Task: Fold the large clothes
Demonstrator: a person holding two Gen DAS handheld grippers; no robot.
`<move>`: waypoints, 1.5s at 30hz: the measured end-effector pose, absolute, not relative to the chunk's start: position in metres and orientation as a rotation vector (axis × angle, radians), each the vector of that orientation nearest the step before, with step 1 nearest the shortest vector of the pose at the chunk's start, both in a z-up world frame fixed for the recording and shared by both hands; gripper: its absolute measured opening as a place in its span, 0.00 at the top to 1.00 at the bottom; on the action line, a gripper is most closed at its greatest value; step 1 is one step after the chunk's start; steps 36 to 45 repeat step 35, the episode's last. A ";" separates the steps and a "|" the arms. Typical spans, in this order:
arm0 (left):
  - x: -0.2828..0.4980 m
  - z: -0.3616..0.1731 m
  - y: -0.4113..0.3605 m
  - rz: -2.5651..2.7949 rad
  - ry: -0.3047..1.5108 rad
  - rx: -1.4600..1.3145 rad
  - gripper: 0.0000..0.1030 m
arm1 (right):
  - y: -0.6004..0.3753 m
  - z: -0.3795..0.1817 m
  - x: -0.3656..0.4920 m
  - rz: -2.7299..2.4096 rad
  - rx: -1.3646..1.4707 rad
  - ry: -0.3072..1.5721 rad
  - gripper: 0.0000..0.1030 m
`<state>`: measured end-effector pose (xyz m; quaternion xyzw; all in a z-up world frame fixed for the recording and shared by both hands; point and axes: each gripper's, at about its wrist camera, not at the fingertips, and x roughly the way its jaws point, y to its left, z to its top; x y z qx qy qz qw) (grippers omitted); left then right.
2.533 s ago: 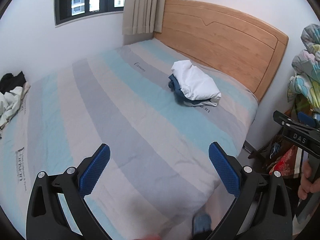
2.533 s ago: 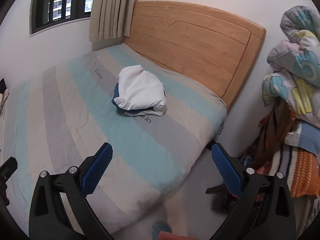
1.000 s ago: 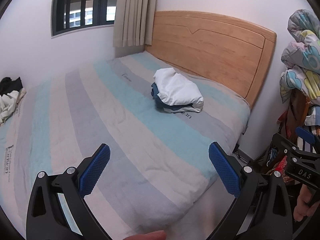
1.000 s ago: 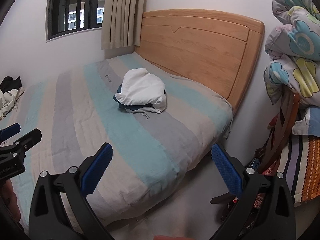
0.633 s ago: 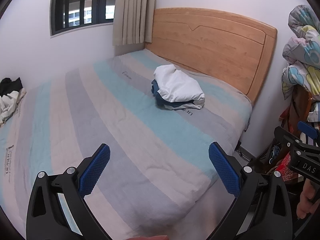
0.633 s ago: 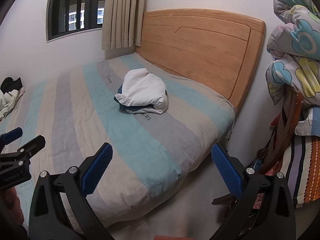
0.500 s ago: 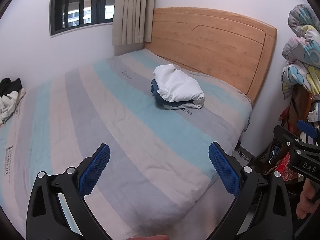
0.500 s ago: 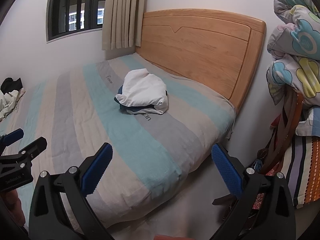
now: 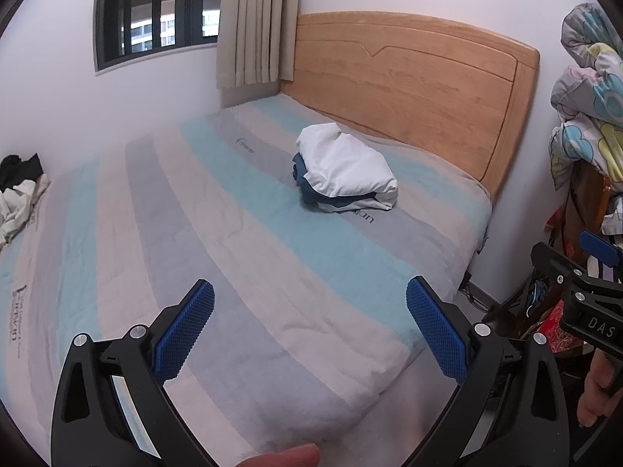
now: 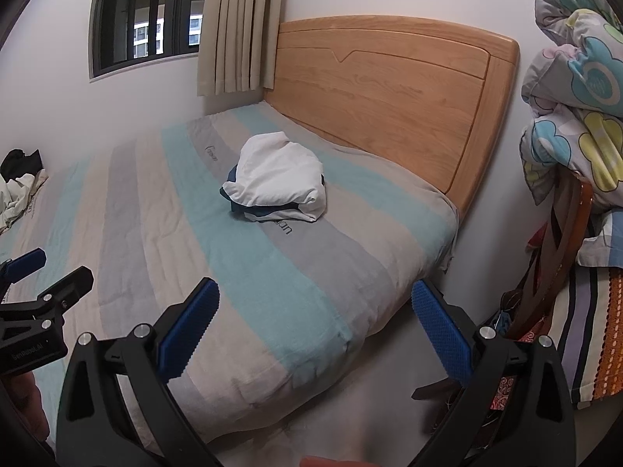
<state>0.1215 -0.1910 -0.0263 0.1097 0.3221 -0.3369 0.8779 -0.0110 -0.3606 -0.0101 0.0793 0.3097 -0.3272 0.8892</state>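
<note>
A stack of folded clothes (image 9: 344,169), white on top of dark blue, lies on the striped bed (image 9: 218,241) near the wooden headboard; it also shows in the right wrist view (image 10: 278,177). A heap of unfolded black and white clothes (image 9: 17,190) lies at the bed's far left edge, also seen in the right wrist view (image 10: 17,186). My left gripper (image 9: 309,329) is open and empty above the bed's near edge. My right gripper (image 10: 315,323) is open and empty above the bed's near corner.
A wooden headboard (image 9: 412,89) stands at the bed's far end. A window (image 9: 155,11) and curtain (image 9: 257,23) are on the left wall. A flowered quilt (image 10: 576,89) is piled over a chair (image 10: 560,257) at the right, with striped cloth below.
Both grippers have drawn back from the bed and risen a little, so more of the bed and headboard shows. Both stay open. The clothes have not moved.
</note>
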 end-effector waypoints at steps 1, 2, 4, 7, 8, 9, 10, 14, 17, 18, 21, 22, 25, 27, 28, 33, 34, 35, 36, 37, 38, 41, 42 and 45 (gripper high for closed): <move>0.121 -0.027 -0.192 -0.700 0.674 0.233 0.06 | -0.360 -0.010 -0.011 -0.681 0.165 0.645 0.07; 0.122 -0.026 -0.193 -0.701 0.678 0.235 0.06 | -0.360 -0.010 -0.011 -0.681 0.167 0.646 0.07; 0.123 -0.026 -0.193 -0.702 0.683 0.235 0.06 | -0.360 -0.010 -0.011 -0.679 0.170 0.646 0.07; 0.122 -0.026 -0.194 -0.703 0.683 0.237 0.06 | -0.361 -0.009 -0.011 -0.678 0.170 0.645 0.07; 0.122 -0.026 -0.195 -0.705 0.683 0.238 0.06 | -0.361 -0.009 -0.011 -0.677 0.169 0.646 0.07; 0.123 -0.026 -0.196 -0.704 0.683 0.238 0.06 | -0.361 -0.010 -0.011 -0.677 0.166 0.644 0.07; 0.124 -0.027 -0.197 -0.707 0.683 0.237 0.06 | -0.361 -0.009 -0.011 -0.678 0.163 0.641 0.07; 0.125 -0.028 -0.198 -0.701 0.683 0.229 0.06 | -0.364 -0.010 -0.011 -0.678 0.166 0.633 0.07; 0.124 -0.030 -0.198 -0.698 0.689 0.226 0.06 | -0.366 -0.011 -0.010 -0.679 0.169 0.631 0.07; 0.124 -0.031 -0.199 -0.696 0.687 0.229 0.06 | -0.366 -0.012 -0.010 -0.676 0.170 0.632 0.07; 0.119 -0.028 -0.199 -0.694 0.652 0.228 0.06 | -0.367 -0.011 -0.010 -0.673 0.165 0.636 0.07; 0.118 -0.027 -0.199 -0.707 0.653 0.223 0.06 | -0.367 -0.011 -0.009 -0.671 0.165 0.636 0.07; 0.116 -0.025 -0.202 -0.714 0.651 0.234 0.06 | -0.367 -0.012 -0.009 -0.668 0.166 0.643 0.07; 0.117 -0.025 -0.203 -0.714 0.660 0.232 0.06 | -0.367 -0.012 -0.009 -0.667 0.166 0.641 0.07; 0.119 -0.026 -0.204 -0.715 0.675 0.232 0.06 | -0.367 -0.012 -0.010 -0.668 0.167 0.641 0.07; 0.121 -0.027 -0.205 -0.717 0.684 0.230 0.06 | -0.368 -0.012 -0.009 -0.667 0.170 0.641 0.07; 0.121 -0.026 -0.206 -0.717 0.682 0.229 0.06 | -0.368 -0.013 -0.009 -0.669 0.168 0.641 0.07; 0.121 -0.027 -0.206 -0.717 0.681 0.231 0.06 | -0.368 -0.013 -0.009 -0.669 0.168 0.641 0.07; 0.121 -0.027 -0.206 -0.717 0.681 0.231 0.06 | -0.368 -0.013 -0.009 -0.669 0.168 0.641 0.07; 0.121 -0.027 -0.206 -0.717 0.681 0.231 0.06 | -0.368 -0.013 -0.009 -0.669 0.168 0.641 0.07; 0.121 -0.027 -0.206 -0.717 0.681 0.231 0.06 | -0.368 -0.013 -0.009 -0.669 0.168 0.641 0.07; 0.121 -0.027 -0.206 -0.717 0.681 0.231 0.06 | -0.368 -0.013 -0.009 -0.669 0.168 0.641 0.07; 0.121 -0.027 -0.206 -0.717 0.681 0.231 0.06 | -0.368 -0.013 -0.009 -0.669 0.168 0.641 0.07; 0.121 -0.027 -0.206 -0.717 0.681 0.231 0.06 | -0.368 -0.013 -0.009 -0.669 0.168 0.641 0.07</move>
